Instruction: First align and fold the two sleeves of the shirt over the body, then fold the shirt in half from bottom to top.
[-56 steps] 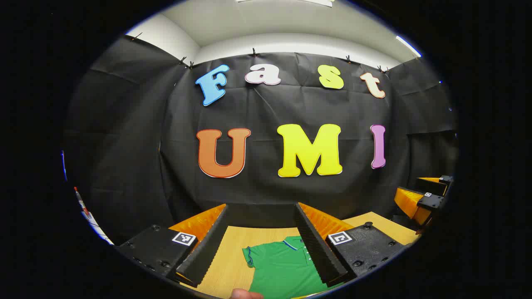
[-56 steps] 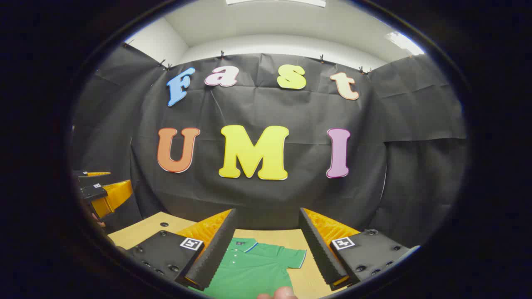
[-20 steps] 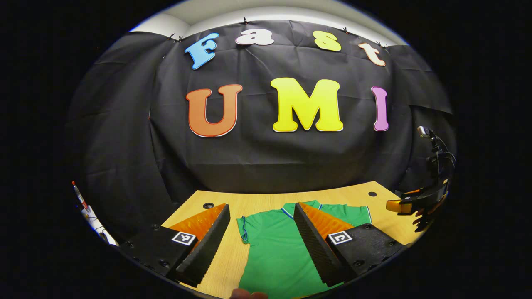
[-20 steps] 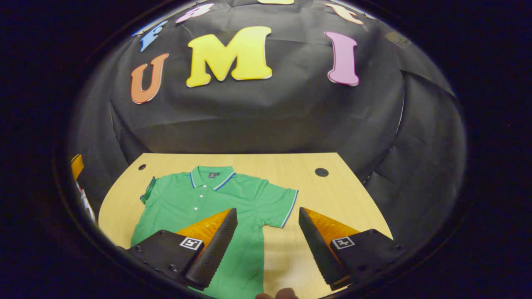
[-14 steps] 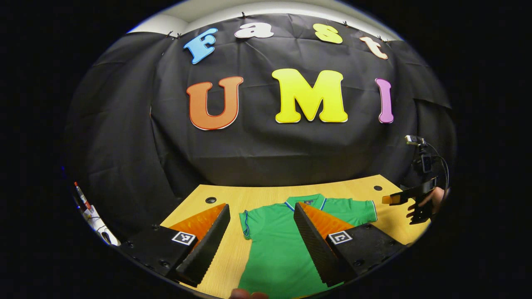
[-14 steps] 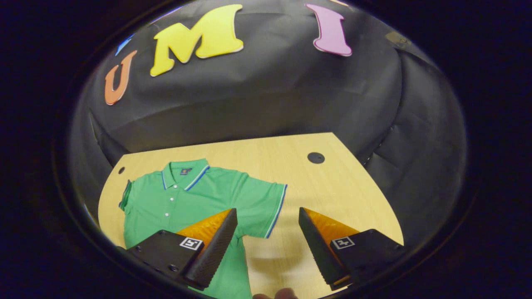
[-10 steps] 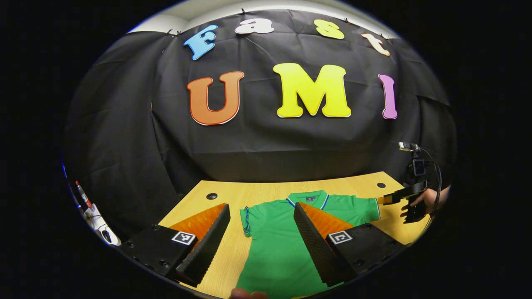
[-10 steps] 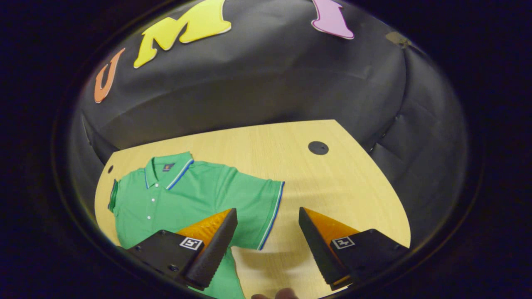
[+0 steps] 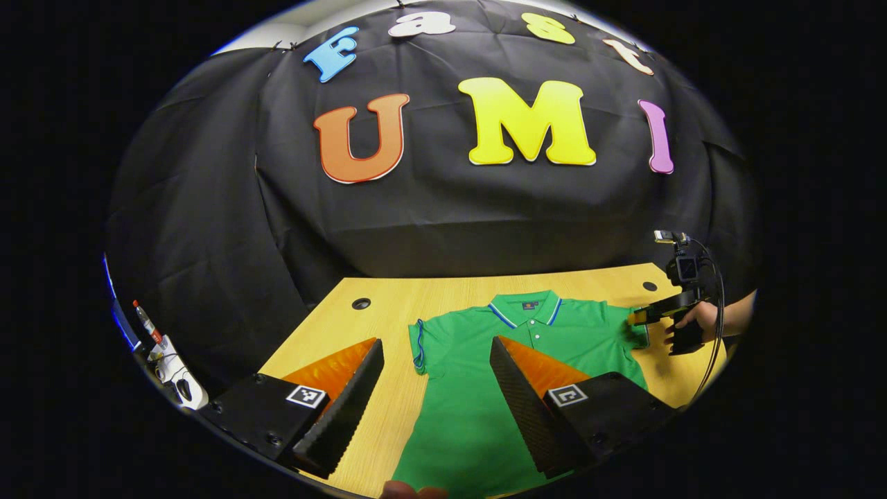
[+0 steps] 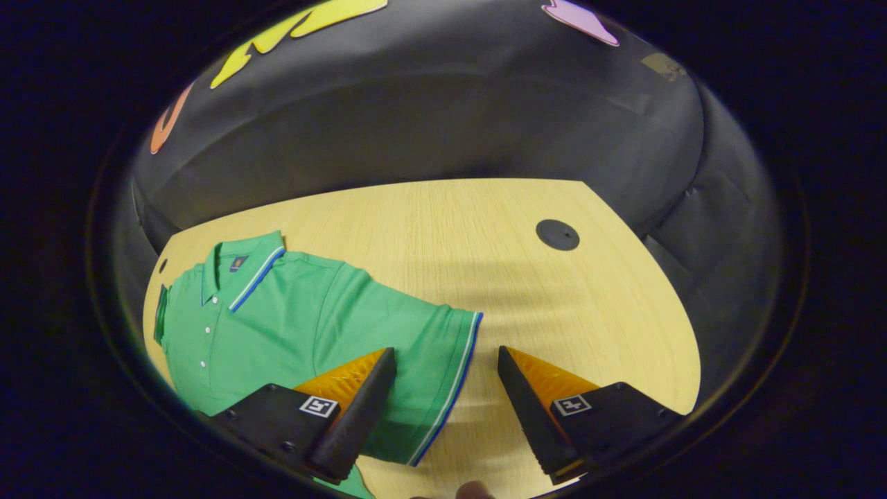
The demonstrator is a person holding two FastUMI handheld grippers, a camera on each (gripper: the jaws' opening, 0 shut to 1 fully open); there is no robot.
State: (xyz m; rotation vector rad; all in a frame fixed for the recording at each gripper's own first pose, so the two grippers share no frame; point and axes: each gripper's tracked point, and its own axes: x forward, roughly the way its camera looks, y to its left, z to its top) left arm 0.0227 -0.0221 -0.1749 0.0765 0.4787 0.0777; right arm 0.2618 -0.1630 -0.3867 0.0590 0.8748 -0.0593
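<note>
- Lying flat and face up on the pale wooden worktop (image 9: 388, 315) is a green polo shirt (image 9: 485, 388), collar toward the booth's black back wall, both short sleeves spread out to the sides. No fold has been made yet.
- At the left, the left tool (image 9: 435, 395) hangs above the shirt's near half with its jaws wide apart and nothing between them. Over the last few seconds its camera has tipped down from the wall, so that much more of the shirt shows between its fingers.
- The shirt's left sleeve (image 9: 418, 345) lies just beyond that tool, untouched.
- At the right, the right tool (image 10: 447, 402) has come down and swung toward the right sleeve (image 10: 443, 360). Its jaws gape, straddling the striped cuff, gripping nothing.
- From the left gripper view, that same right tool (image 9: 648, 317) sits at the sleeve's outer edge, a hand (image 9: 696, 320) behind it.
- My reading: the sleeve fold is about to begin on the right side, and closing on the cuff comes next.
- Whether the fingers touch the cloth is hard to tell. The shirt's hem is cut off at the bottom of both views.
</note>
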